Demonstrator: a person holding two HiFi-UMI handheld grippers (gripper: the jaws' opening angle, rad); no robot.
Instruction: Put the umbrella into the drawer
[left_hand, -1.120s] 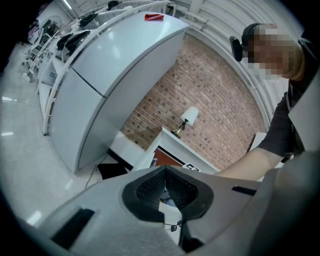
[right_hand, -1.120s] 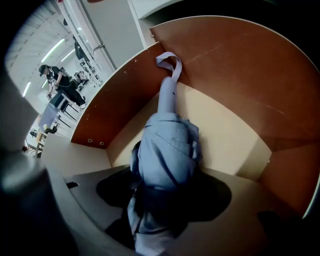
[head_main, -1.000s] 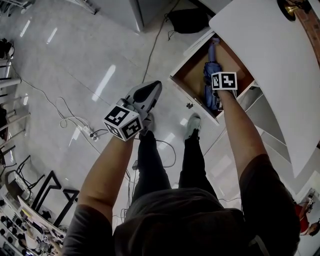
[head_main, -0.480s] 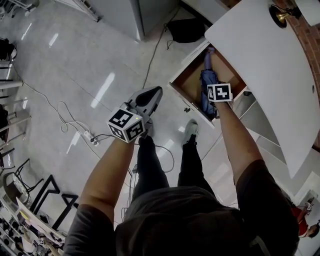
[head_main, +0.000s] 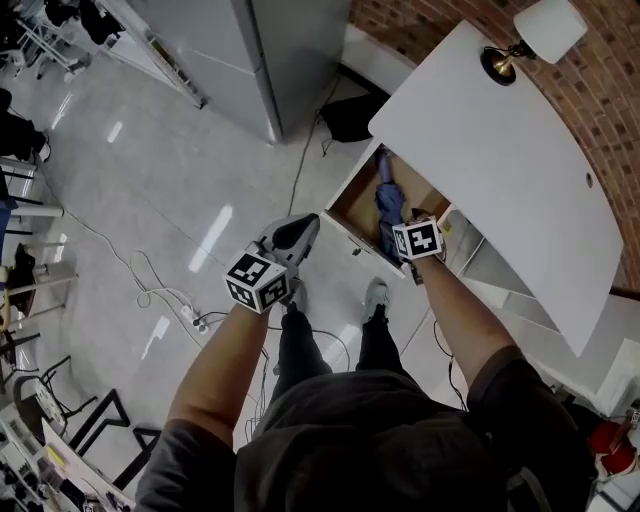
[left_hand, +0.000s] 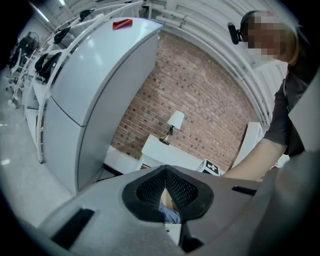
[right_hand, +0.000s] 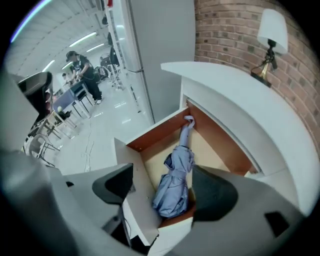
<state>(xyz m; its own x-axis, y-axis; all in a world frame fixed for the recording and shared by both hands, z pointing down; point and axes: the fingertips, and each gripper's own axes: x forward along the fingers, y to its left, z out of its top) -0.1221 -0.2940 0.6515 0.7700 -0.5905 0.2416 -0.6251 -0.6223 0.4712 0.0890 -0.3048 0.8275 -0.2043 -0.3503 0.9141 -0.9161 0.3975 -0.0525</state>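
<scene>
Blue folded umbrella (right_hand: 175, 182) lies inside open drawer (right_hand: 150, 141) under white tabletop (head_main: 500, 170), narrow end toward back. Right gripper (right_hand: 167, 188) above it, jaws spread wide, gripping nothing. Left gripper (left_hand: 166, 176) over floor (head_main: 150, 180), jaws pressed together, empty.

The left claw (head_main: 303, 225) pointed roughly level ahead of the bare left forearm (head_main: 215, 355), its jaws pressed together and empty. The right claw (right_hand: 164, 189) pointed steeply down beyond the outstretched right forearm (head_main: 460, 310), jaws spread wide, gripping nothing.
</scene>
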